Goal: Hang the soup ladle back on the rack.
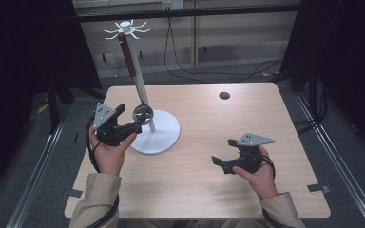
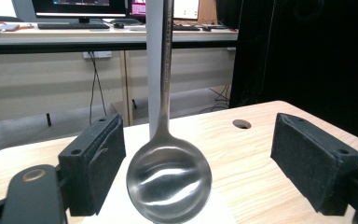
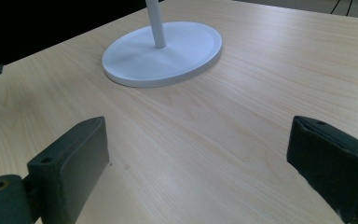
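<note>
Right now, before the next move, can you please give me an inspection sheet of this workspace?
Surface: light wooden table, with a dark round hole near the far edge.
Job's things: steel ladle hangs from the white hook stand, handle up, bowl low beside the pole.
Clutter: nothing seen on the table; bits of tape at its edges.
Grippers: left gripper is open, its jaws on either side of the ladle bowl, not pressing. Right gripper is open, nothing between its jaws, above bare table.
Cables: black cables on the floor behind the table.
Surroundings: dark curtains on both sides; a desk with monitors beyond.
</note>
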Motion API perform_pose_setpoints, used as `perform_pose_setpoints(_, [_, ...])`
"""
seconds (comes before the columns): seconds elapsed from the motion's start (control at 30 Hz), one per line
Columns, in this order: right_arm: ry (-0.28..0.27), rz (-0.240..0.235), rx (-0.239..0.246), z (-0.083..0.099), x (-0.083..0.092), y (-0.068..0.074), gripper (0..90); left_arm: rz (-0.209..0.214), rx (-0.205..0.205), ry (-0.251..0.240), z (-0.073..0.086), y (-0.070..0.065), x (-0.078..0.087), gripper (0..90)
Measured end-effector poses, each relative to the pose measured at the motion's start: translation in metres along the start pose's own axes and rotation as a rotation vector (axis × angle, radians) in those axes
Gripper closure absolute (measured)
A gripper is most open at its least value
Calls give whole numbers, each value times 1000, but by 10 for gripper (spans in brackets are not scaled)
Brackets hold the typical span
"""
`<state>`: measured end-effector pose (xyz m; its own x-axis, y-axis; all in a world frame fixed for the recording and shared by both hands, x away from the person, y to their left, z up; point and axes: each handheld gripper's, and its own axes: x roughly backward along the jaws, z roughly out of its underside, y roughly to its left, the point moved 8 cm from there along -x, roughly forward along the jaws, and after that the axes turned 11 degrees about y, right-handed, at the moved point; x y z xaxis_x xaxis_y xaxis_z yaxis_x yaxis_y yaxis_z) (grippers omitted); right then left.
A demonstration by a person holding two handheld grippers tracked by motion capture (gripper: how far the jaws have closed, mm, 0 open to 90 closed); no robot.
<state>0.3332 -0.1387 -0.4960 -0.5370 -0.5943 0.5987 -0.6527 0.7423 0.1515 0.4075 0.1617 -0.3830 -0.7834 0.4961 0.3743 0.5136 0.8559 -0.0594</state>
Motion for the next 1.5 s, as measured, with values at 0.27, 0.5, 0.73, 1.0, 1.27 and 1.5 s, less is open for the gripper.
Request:
perform_pose_setpoints(0.27, [1, 1, -2, 0, 0, -1, 52, -7, -5, -1, 10, 2, 2, 152])
perform_pose_setpoints(0.5, [2, 0, -3, 1, 0, -1, 52, 5, -12, 3, 21, 0, 2, 149])
perform_pose_setpoints(0.73, [11, 4, 3, 2, 0, -2, 55, 10, -8, 11, 34, -2, 3, 137])
perform_pose_setpoints(1.0, [12, -2, 4, 3, 0, -1, 55, 15, -9, 27, 51, -2, 3, 135])
perform_pose_setpoints(1.27, [12, 1, 5, 3, 0, -2, 55, 13, 0, 52, 65, 2, 4, 134])
perform_pose_setpoints(1.5, [12, -1, 6, 4, 0, -3, 53, 12, -12, 78, 75, 3, 7, 131])
